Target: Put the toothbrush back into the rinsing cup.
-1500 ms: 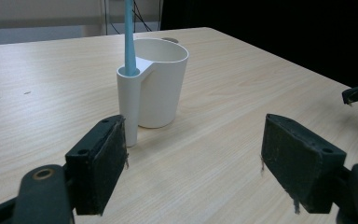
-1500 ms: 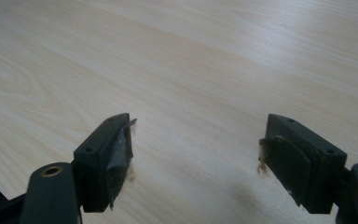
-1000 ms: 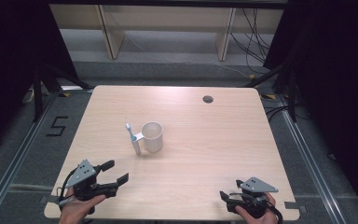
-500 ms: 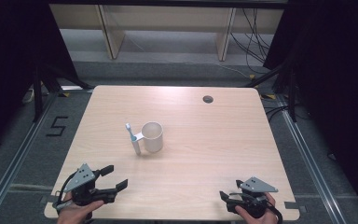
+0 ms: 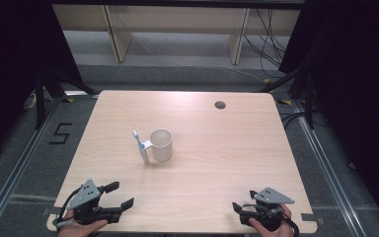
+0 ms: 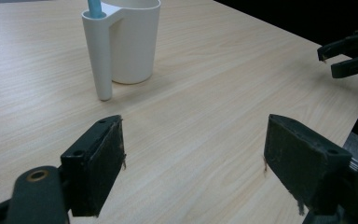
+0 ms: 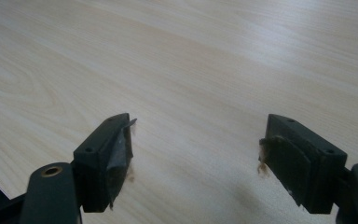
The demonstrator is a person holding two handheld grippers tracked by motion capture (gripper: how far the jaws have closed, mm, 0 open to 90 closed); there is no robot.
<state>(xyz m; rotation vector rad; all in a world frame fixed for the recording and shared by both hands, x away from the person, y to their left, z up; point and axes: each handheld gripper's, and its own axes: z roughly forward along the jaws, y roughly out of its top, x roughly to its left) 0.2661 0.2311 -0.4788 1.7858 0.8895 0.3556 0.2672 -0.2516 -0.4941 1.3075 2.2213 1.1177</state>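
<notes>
A white mug [image 5: 161, 144] stands left of the table's middle, and its hollow handle holds an upright toothbrush [image 5: 139, 145] with a blue stem. In the left gripper view the mug [image 6: 133, 42] and the toothbrush [image 6: 94, 7] stand ahead and to the left. My left gripper [image 5: 122, 194] is at the front left edge, open and empty, well short of the mug; its jaws [image 6: 193, 149] stand wide apart over bare wood. My right gripper [image 5: 238, 208] rests at the front right edge, open and empty [image 7: 198, 140]. It also shows far off [image 6: 349, 56] in the left gripper view.
The wooden table [image 5: 227, 148] has a round cable hole [image 5: 220, 104] near its back right. Shelving and cables stand beyond the far edge. A floor mark "5" [image 5: 60, 133] lies to the left. Dark curtains flank both sides.
My left gripper has drawn back a little toward the table's front edge. The right gripper, mug and toothbrush have not moved.
</notes>
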